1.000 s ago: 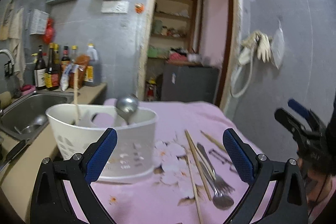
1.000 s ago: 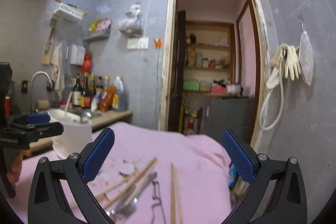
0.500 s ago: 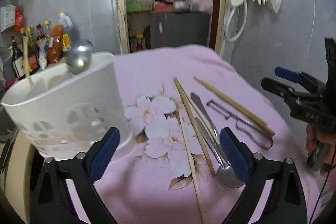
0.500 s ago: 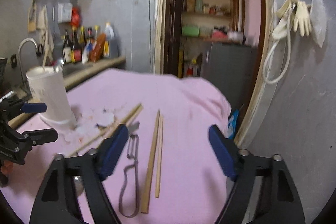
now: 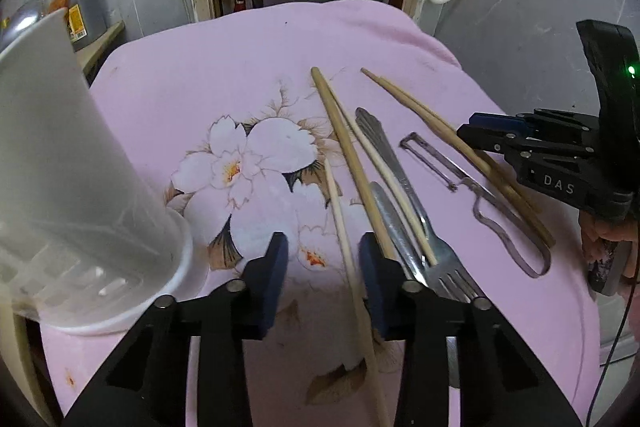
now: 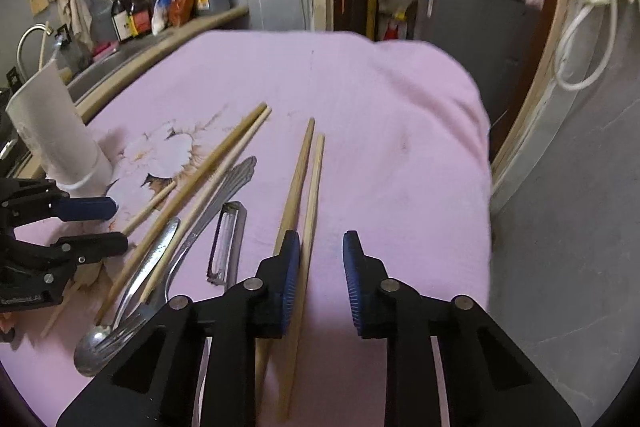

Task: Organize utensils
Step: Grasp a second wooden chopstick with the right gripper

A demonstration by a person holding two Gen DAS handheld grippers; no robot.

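on the table lies a pink cloth (image 5: 248, 59), soft and slightly rumpled, printed with pale blossoms and brown leaves. scattered over it are long, slim wooden chopsticks, dull steel cutlery and a thin wire-framed peeler (image 5: 476, 199). at the left edge stands a white plastic holder (image 5: 68, 195), tall and smooth-walled, with slots cut near its base.

the left gripper (image 5: 323, 269) hangs low over the cloth, its blue ribbed pads parted with a clear gap between them. one thin chopstick (image 5: 344, 227) runs lengthwise through that gap, lying flat on the cloth; whether the pads touch it cannot be told. just beside the outer pad lie a thicker chopstick (image 5: 344, 147), a steel spoon handle (image 5: 394, 219) and a fork (image 5: 448, 267) whose tines point back toward the camera. the holder sits close on the other side of this gripper.

the right gripper (image 6: 321, 269) is also spread, fingers apart. a pair of chopsticks (image 6: 308, 195) lies side by side on the cloth, pointing away from it; one passes beneath the left-hand finger (image 6: 290, 275) and the other runs along that finger's inner face, at the edge of the gap rather than its middle. the peeler lies near, further left, then the fork and spoon, with the spoon's bowl (image 6: 90, 351) nearest the camera.
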